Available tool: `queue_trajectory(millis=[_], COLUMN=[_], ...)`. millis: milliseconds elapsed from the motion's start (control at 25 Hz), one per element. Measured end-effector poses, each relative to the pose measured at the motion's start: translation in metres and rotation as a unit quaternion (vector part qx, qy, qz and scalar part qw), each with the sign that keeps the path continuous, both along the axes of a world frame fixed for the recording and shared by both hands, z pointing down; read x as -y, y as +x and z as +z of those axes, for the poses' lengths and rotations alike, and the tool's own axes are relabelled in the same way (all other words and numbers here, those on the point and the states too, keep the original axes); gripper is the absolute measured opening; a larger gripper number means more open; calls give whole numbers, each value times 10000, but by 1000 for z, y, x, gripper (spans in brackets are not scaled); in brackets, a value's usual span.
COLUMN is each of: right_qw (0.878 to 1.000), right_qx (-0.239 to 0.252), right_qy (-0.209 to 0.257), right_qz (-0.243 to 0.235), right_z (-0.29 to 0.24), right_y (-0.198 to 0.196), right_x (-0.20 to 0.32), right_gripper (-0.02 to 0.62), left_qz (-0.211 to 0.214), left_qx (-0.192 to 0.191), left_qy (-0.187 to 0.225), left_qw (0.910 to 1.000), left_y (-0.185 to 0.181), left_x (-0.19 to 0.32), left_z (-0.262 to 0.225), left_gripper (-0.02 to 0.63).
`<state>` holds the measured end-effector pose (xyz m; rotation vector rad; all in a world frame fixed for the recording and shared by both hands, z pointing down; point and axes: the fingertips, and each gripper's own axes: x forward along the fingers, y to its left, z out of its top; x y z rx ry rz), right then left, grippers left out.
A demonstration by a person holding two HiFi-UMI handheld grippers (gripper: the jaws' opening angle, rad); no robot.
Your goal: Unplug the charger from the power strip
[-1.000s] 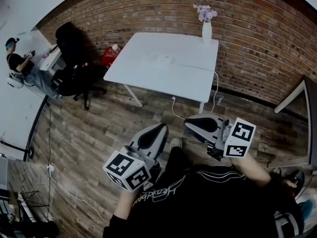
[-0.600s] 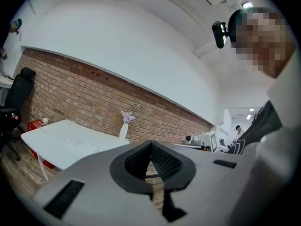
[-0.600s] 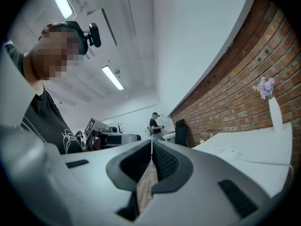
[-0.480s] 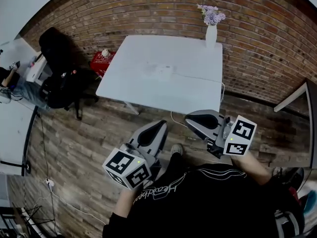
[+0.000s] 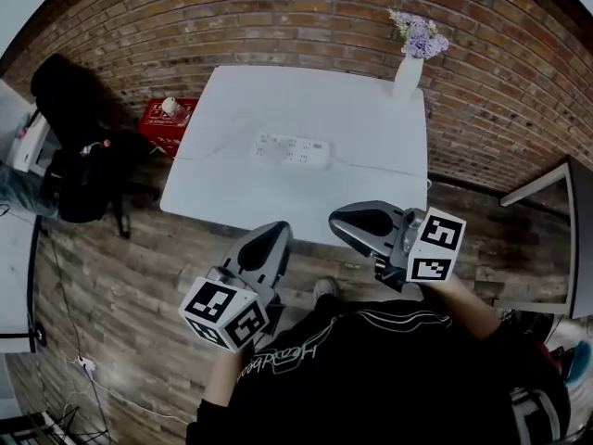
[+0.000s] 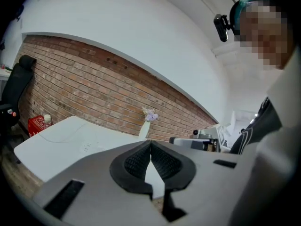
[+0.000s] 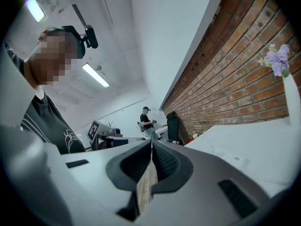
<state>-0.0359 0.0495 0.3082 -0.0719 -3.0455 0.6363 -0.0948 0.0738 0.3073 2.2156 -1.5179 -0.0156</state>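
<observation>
Power strip (image 5: 290, 149), white, flat on table (image 5: 366, 100)

The white table (image 5: 222, 188) shows bare surface on every side of the power strip (image 5: 292, 149), which lies flat near the centre, so access from the near edge is open across the full width. The vase (image 5: 409, 74) stands upright at the far right corner, just beside the brick wall (image 5: 278, 17) that bounds the far side. At floor level on the left, a red crate (image 5: 165, 121) and a black chair (image 5: 69, 146) obstruct lateral approach.
</observation>
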Motion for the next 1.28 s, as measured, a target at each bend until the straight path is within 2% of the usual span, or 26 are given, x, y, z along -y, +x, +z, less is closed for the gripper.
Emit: queue_trajectory(millis=[240,480,560,800,960,1280], right_qw=[9996,9956,9943,9918,9876,9711], right_qx=[-214,-427,-510,-871,-1284,-2115], right_qy=[182,20,11,-127,-177,145], right_qz=[103,833,941,932,886,1099], right_z=[9,32,40,80,111,180], right_y=[-34,-28,-29,-39,-46,-57], right_x=[36,80,94,120,141,186], right_gripper=[-2,-2,-2,-2,-2,0], left_qz=[86,128,92,72,-8,-175], left_qx=[15,67,104,127,187,349], left_qy=[-152,-276,-315,-533,-840,-1420], left_qw=[9998,9995,9994,9985,9963,9891], left_y=[-40,-52,-59,-73,-84,-109], left_x=[42,71,82,109,131,156], left_z=[13,26,32,58,79,132], left_gripper=[5,5,5,6,6,6])
